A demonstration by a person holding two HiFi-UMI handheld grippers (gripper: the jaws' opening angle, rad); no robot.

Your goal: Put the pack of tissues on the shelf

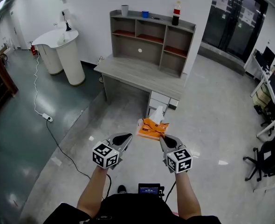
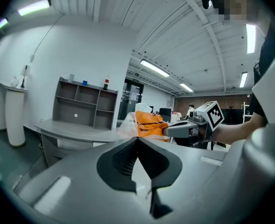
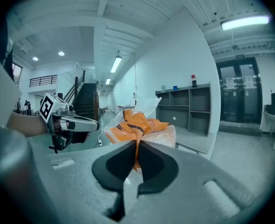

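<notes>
In the head view the pack of tissues point(image 1: 152, 128) is seen pinched in the closed right gripper point(image 1: 163, 137), in the air well short of the desk's point(image 1: 137, 73) front edge, the left gripper point(image 1: 127, 137) is closed on nothing, and the carry to the shelf point(image 1: 151, 38) is judged left to do.

No text can be read. Dark print on the orange pack of tissues point(image 1: 152, 127) is too small to be made out, as are the red label of the bottle point(image 1: 176, 13) and the notices point(image 1: 220, 2) on the glass doors point(image 1: 233, 24).
</notes>
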